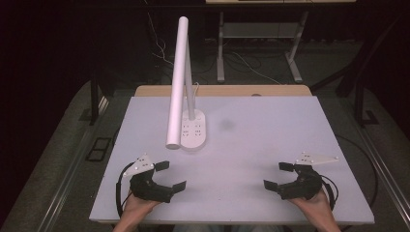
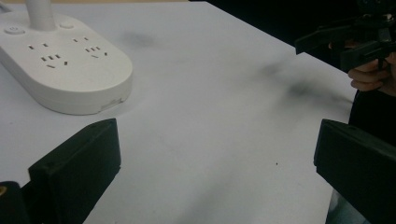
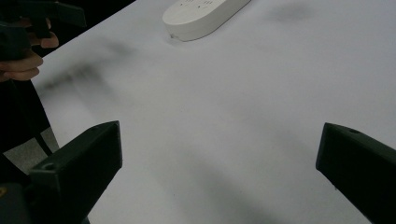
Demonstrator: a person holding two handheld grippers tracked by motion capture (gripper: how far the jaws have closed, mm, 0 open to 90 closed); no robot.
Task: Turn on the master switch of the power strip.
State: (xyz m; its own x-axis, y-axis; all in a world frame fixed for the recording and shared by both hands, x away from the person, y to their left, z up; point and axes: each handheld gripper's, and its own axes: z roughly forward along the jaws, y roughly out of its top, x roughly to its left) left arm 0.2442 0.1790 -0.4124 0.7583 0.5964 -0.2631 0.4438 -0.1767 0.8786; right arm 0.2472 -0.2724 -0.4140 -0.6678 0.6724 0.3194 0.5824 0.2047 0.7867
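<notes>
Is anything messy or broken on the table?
Nothing is broken or spilled. The white table has dark smudges, like rubbed-in dirt. The lamp base with sockets sits flat, and both claws are open and empty.

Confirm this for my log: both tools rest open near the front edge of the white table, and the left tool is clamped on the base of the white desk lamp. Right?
Not quite. The left tool is open and holds nothing; the lamp base stands apart from it, farther back on the table, as the high view shows. The right tool is open too.
</notes>
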